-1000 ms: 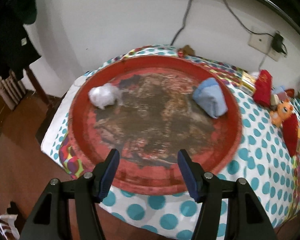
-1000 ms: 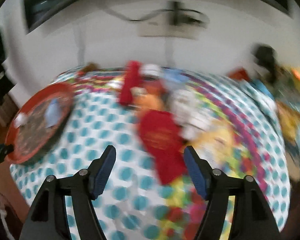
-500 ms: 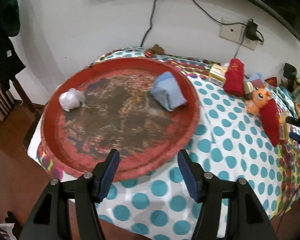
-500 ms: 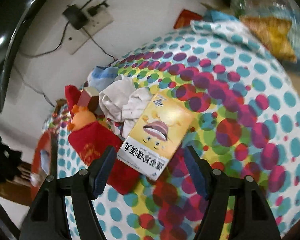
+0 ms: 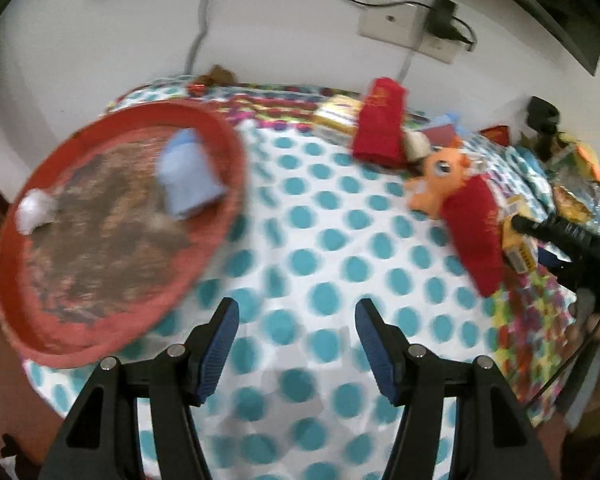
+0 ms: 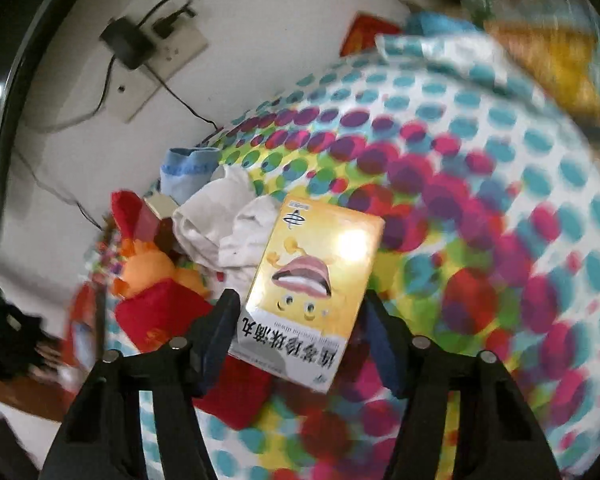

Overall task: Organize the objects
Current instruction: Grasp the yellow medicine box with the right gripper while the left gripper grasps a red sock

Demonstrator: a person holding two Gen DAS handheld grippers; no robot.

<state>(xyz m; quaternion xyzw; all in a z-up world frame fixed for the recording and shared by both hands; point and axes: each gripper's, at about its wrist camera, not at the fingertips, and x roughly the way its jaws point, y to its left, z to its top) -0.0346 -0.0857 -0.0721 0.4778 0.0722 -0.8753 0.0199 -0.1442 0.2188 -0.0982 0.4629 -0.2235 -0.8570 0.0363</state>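
A round red tray (image 5: 228,152) sits at the left of the dotted table, holding a blue folded cloth (image 5: 188,180) and a white crumpled wad (image 5: 34,210). My left gripper (image 5: 296,344) is open and empty above the tablecloth, right of the tray. My right gripper (image 6: 298,336) is open, its jaws on either side of the near end of a yellow medicine box (image 6: 312,284); I cannot tell if they touch it. The box also shows in the left wrist view (image 5: 518,248). An orange plush toy (image 6: 148,268) and a red pouch (image 6: 168,312) lie left of the box.
White socks (image 6: 224,220) and a blue sock (image 6: 186,170) lie behind the box. A second red pouch (image 5: 380,124) and a small box (image 5: 336,118) lie near the wall. Snack bags (image 6: 548,52) are at the far right. A wall socket with charger (image 5: 416,28) is behind.
My left gripper has swung right, away from the tray and over the tablecloth. My right gripper has moved in on the yellow box, which now lies between its jaws.
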